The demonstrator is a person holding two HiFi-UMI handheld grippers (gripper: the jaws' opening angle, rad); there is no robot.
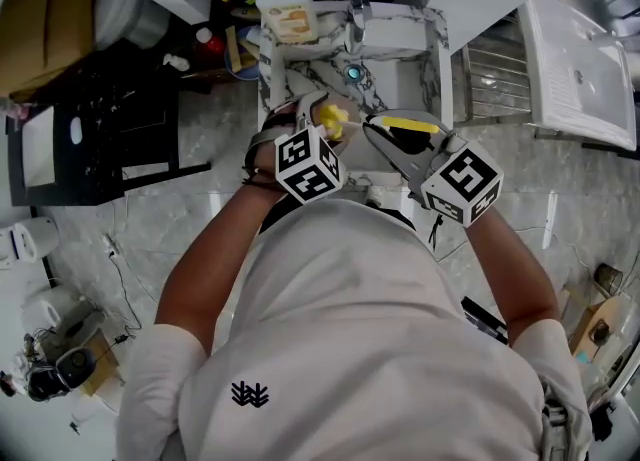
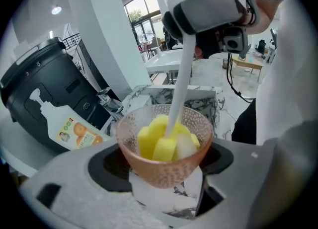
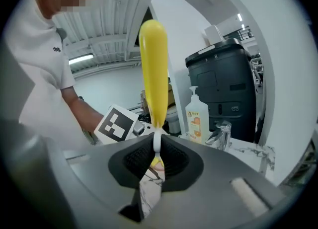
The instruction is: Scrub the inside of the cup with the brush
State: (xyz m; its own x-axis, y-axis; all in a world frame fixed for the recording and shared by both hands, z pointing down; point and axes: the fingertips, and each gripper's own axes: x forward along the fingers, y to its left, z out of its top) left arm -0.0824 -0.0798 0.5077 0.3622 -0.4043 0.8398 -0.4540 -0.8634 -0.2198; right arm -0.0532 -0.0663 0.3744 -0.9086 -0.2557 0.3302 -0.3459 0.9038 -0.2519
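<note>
A pinkish dimpled glass cup (image 2: 149, 169) sits tilted between the jaws of my left gripper (image 2: 164, 161), which is shut on it. The brush's yellow sponge head (image 2: 160, 141) is inside the cup, and its white stem (image 2: 181, 74) rises to my right gripper (image 2: 211, 12) above. In the right gripper view, my right gripper (image 3: 156, 161) is shut on the brush's thin white stem, with the yellow handle (image 3: 153, 74) standing up past the jaws. In the head view, both the left gripper (image 1: 318, 134) and the right gripper (image 1: 385, 139) meet over the sink (image 1: 400, 79), the cup (image 1: 335, 121) between them.
A soap bottle (image 1: 285, 9) and a chrome faucet (image 1: 357, 14) stand at the sink's back edge. A wire dish rack (image 1: 500, 79) lies to the right. A tall black bin (image 2: 44, 94) stands behind the bottle (image 2: 74, 131). The person's body fills the near side.
</note>
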